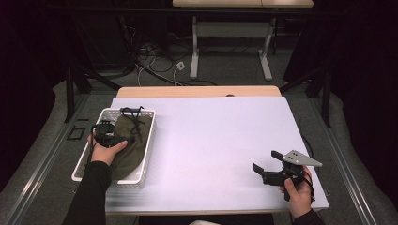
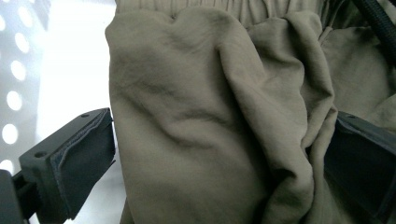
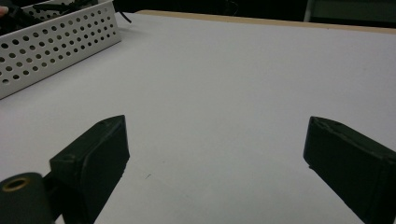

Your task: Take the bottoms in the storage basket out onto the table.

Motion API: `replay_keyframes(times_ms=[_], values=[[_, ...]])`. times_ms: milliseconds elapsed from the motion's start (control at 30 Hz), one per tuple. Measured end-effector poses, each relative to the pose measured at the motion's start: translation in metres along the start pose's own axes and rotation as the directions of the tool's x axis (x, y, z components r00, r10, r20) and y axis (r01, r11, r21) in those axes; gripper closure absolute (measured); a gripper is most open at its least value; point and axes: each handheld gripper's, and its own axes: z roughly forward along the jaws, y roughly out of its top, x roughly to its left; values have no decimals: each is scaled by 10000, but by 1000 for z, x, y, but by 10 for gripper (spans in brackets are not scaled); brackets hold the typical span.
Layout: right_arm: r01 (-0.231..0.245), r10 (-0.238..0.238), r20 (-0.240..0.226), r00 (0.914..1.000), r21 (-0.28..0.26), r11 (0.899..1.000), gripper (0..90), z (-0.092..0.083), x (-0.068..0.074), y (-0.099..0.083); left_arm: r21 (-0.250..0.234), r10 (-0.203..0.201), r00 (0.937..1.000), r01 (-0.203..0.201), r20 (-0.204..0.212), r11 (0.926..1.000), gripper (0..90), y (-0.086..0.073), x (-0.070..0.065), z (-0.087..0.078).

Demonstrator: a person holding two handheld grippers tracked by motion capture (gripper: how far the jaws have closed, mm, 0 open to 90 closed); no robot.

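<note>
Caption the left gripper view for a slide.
Left gripper, jaws spread, straddling a fold of olive-green cloth inside the white perforated basket.

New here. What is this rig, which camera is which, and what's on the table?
No robot: a person holds a two-jaw gripper in each hand. The high view looks down on the table; each gripper view rides on its gripper and looks along its black jaws. A white perforated basket sits at the table's left edge with an olive cloth in it. The left gripper is in the basket, jaws apart with a fold of cloth between them. The right gripper hovers open over bare table, holding nothing.
</note>
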Motion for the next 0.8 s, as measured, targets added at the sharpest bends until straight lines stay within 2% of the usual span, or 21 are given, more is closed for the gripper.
replay_keyframes(times_ms=[533,800], values=[[55,-54,-34,10000,94,9999,68,0,1,0,314,-352,9981,336,508,9989,0,0,3,5],[54,-54,-52,10000,59,10000,73,0,1,1,430,-266,9965,233,798,9988,39,0,2,6]])
